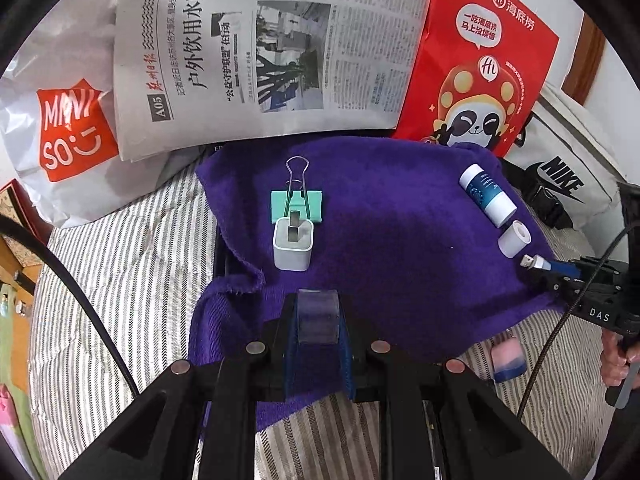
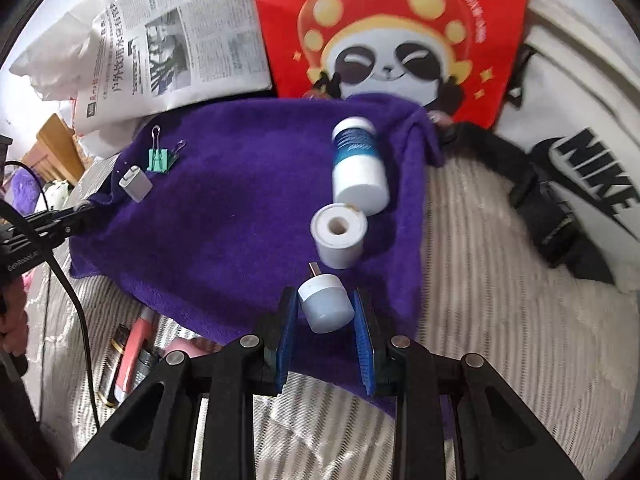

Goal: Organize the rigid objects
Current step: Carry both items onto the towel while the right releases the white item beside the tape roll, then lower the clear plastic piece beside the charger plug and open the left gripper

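Observation:
A purple towel (image 1: 384,216) lies on the striped bed. On it are a white charger cube (image 1: 292,244), a green binder clip (image 1: 297,204), a blue-and-white bottle (image 1: 486,195) lying down and a white paper roll (image 1: 515,239). My left gripper (image 1: 318,322) is shut on a clear tape roll (image 1: 318,316), just in front of the charger. My right gripper (image 2: 325,310) is shut on a small white plug-like cylinder (image 2: 326,303) with a metal prong, just in front of the paper roll (image 2: 339,236) and the bottle (image 2: 358,166). The right gripper also shows in the left wrist view (image 1: 536,263).
A newspaper (image 1: 272,48), a red panda bag (image 1: 480,64), a white Miniso bag (image 1: 68,136) and a white Nike bag (image 2: 580,168) ring the towel's far side. Pink items (image 2: 136,356) lie on the striped sheet (image 1: 120,280) in front of the towel.

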{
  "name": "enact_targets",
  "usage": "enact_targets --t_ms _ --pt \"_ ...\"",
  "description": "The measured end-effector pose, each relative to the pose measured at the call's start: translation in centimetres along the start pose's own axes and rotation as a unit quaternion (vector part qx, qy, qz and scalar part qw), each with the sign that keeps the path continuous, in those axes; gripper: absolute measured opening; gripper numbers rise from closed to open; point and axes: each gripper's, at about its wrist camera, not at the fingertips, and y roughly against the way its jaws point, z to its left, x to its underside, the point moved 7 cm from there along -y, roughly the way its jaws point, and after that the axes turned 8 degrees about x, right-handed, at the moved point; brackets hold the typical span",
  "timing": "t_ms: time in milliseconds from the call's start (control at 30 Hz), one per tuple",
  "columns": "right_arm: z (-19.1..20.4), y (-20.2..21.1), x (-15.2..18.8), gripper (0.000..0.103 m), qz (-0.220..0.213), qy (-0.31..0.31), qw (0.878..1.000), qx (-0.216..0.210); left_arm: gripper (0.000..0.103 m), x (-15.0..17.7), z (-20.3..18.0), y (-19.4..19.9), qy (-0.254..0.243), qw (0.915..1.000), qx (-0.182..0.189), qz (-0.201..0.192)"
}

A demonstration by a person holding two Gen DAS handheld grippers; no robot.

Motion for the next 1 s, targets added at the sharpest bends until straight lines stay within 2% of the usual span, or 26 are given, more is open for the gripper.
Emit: enact_targets --t_ms 233,533,600,667,800,1000 --pt "0.8 -1.2 -0.3 0.028 0.021 0.018 0.999 0.018 0.017 -0.1 0.7 -0.6 0.007 1.0000 0.000 0.006" --pt "0.7 -1.0 -0.3 0.031 0.023 0.022 0.999 0.004 0.017 -0.2 1.7 -1.2 0.015 0.9997 -0.007 0.018" --pt "0.9 -0.9 -0.4 0.036 0.018 0.024 1.000 0.005 0.017 -0.1 1.9 -1.3 0.018 0.9996 -0.006 0.019" --pt "0.8 -0.4 -0.4 0.047 0.012 0.025 1.000 0.009 0.017 -0.1 2.2 -1.6 0.025 0.9994 -0.006 0.021" --pt "0.7 1.1 0.0 0.048 -0.005 0.005 1.000 0.006 0.017 0.0 2.4 -2.2 0.029 0.9992 -0.008 0.026" --pt "0.4 3.6 1.2 0.048 -0.039 -0.010 0.999 0.023 0.017 -0.4 2.1 -3.0 0.044 0.9987 0.012 0.023"
